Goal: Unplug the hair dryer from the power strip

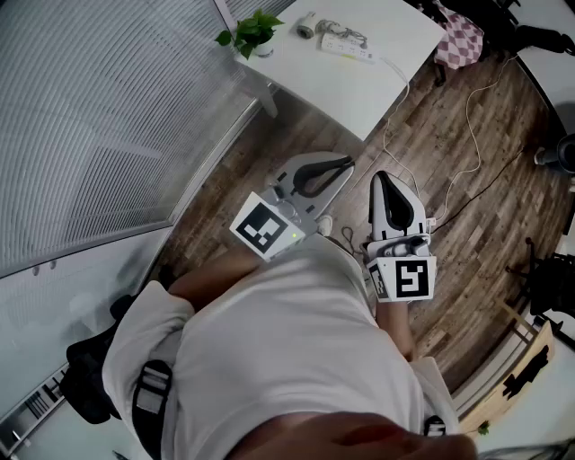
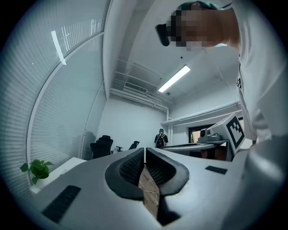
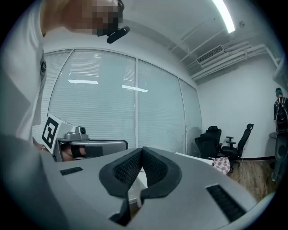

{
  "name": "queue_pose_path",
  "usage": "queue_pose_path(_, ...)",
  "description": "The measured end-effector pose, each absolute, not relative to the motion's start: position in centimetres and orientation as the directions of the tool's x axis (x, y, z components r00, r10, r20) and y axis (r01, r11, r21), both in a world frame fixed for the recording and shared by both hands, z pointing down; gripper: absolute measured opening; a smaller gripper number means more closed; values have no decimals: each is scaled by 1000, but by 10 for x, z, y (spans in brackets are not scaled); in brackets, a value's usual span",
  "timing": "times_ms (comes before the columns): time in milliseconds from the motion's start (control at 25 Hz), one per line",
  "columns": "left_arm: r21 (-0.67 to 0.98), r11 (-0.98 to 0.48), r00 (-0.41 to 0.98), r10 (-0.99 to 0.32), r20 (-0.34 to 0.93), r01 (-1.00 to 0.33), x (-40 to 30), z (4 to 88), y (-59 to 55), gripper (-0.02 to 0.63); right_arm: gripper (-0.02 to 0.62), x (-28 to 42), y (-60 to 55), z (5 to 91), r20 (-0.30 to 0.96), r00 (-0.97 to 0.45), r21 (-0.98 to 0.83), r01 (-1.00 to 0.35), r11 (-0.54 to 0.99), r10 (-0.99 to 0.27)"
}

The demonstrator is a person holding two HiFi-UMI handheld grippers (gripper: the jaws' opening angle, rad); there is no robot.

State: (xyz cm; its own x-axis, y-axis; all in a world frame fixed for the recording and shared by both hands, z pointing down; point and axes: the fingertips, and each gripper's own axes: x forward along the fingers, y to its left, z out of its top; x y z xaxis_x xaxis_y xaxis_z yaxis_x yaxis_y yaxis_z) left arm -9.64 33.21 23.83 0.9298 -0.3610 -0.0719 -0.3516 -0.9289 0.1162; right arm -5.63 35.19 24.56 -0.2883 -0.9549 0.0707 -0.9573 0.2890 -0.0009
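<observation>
The small grey hair dryer (image 1: 307, 24) is lying beside the long white power strip (image 1: 349, 50) at the far end of the white counter (image 1: 359, 90), well apart from you. You are carrying the left tool (image 1: 346, 163) and right tool (image 1: 381, 176) level at your waist, both pinched together and empty, apparently because no reach has begun. The plug is too small to make out.

Wood floor (image 1: 503, 234) under you; white desk (image 1: 359, 90) at 12 o'clock; blinded glass wall (image 1: 99, 117) at 9 to 11 o'clock; black office chairs (image 3: 215, 140); ceiling strip light (image 2: 173, 78) lit.
</observation>
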Motion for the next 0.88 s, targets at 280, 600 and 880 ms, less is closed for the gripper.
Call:
queue_pose_path(280, 112, -928, 929, -364, -68, -356, -89, 237, 334, 40, 32, -53, 354, 245, 62, -333, -49, -943, 330, -941)
queue_pose_path(600, 114, -922, 924, -377, -59, -369, -70, 240, 339, 40, 32, -34, 359, 248, 58, -344, -43, -939, 342, -937)
queue_pose_path(880, 122, -918, 921, -385, -52, -377, -39, 246, 349, 40, 32, -3, 371, 250, 50, -345, -51, -938, 343, -937)
